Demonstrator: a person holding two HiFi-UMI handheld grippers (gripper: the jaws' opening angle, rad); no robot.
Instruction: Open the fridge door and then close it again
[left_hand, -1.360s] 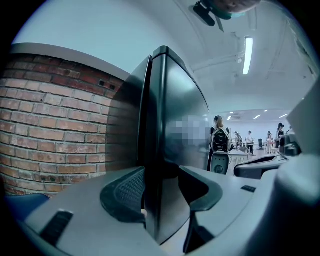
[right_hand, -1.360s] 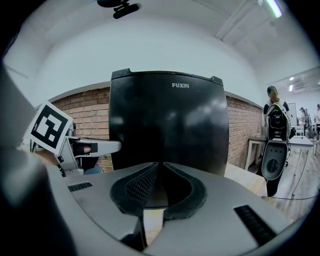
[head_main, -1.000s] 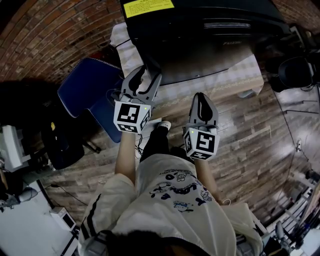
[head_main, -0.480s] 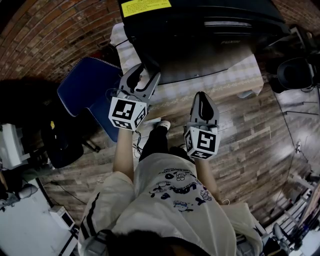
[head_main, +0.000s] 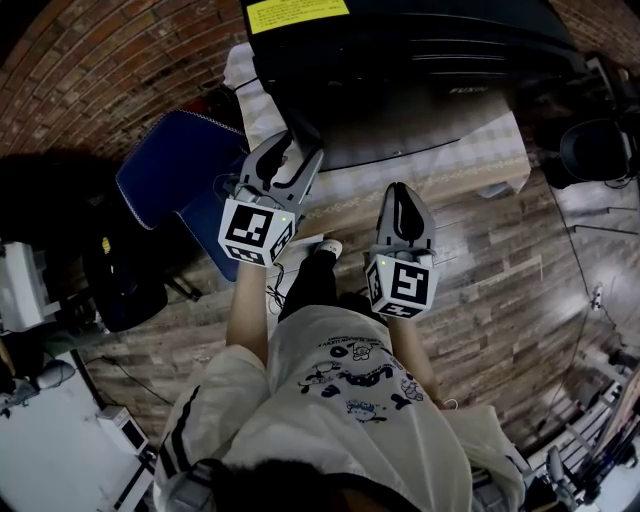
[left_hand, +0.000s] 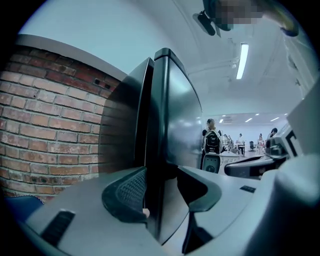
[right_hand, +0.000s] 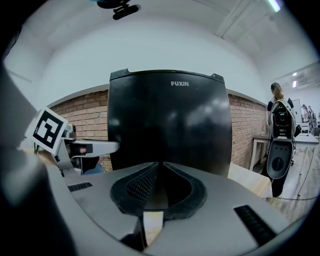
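The rough red brick wall (head_main: 100, 70) and the grey plank floor (head_main: 500, 280) take up most of the scene. The fridge (head_main: 400, 60), a glossy black box with rounded top corners, stands on the cloth-covered worktop (head_main: 480, 140), front toward the near edge. Your left tool (head_main: 293, 150) sits at the left edge of the smooth door (left_hand: 175, 115). Its ribbed jaws have just been closing yet stand apart, the thin door edge between them, unsqueezed. Your right tool (head_main: 402, 190), jaws pressed together and empty, points at the fridge's front, clear of it.

Brick wall (head_main: 80, 60), blue chair (head_main: 170, 175), wood-plank floor (head_main: 520, 270), checked tablecloth (head_main: 470, 140)
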